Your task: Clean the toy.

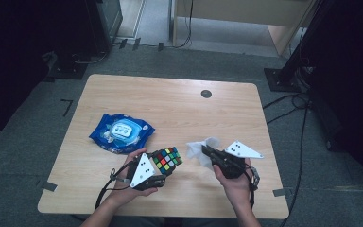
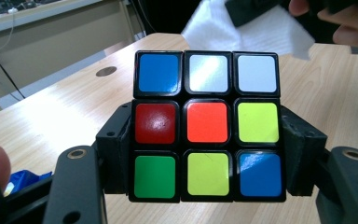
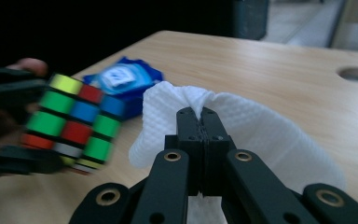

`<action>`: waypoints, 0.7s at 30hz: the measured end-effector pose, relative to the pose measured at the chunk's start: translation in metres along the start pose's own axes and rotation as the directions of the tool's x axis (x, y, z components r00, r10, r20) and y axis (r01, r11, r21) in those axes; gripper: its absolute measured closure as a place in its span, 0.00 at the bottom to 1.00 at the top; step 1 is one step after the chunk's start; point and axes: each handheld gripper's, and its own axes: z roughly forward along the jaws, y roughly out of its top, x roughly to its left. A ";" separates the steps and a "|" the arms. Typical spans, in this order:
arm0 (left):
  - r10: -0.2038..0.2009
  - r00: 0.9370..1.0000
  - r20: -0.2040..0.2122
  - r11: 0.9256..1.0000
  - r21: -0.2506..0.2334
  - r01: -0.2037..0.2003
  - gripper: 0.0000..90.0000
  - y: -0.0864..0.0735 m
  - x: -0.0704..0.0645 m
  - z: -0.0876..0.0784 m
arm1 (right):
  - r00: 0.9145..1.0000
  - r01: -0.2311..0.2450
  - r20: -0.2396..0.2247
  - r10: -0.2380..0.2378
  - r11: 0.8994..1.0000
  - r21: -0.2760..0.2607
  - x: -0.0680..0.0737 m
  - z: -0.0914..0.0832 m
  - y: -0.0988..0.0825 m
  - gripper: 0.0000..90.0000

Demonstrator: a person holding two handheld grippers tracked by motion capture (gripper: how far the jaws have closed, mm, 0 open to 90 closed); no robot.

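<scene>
The left gripper (image 1: 163,165) clamps the puzzle cube (image 1: 167,159) by two opposite sides just above the table's (image 1: 179,113) near edge, leaving its coloured faces bare for wiping. The right gripper (image 1: 205,152), jaws pinched tight on a white wipe (image 1: 199,149), holds it just beside the cube, the wipe packet (image 1: 121,132) lying behind.

A light wooden table (image 1: 170,104) carries a blue wipes pack (image 1: 121,132).

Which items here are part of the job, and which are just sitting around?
In use:
- puzzle cube, clamped in the left gripper
- white wipe, pinched in the right gripper

Lying about:
- blue wipes pack, flat on the table, apart from both grippers
</scene>
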 end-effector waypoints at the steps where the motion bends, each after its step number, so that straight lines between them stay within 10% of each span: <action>1: 0.001 1.000 0.001 1.000 -0.002 -0.001 0.38 0.000 -0.001 0.000 | 1.000 0.020 -0.023 -0.020 1.000 -0.005 0.007 0.001 0.002 1.00; 13: 0.022 0.999 0.037 1.000 -0.016 -0.021 0.38 0.004 -0.011 0.001 | 0.974 0.078 -0.210 -0.084 0.996 -0.036 0.061 0.014 0.010 0.99; 21: 0.047 0.998 0.033 0.998 -0.039 -0.046 0.38 0.011 -0.013 -0.004 | 0.995 0.019 -0.101 -0.019 1.000 -0.002 0.043 0.024 -0.002 0.99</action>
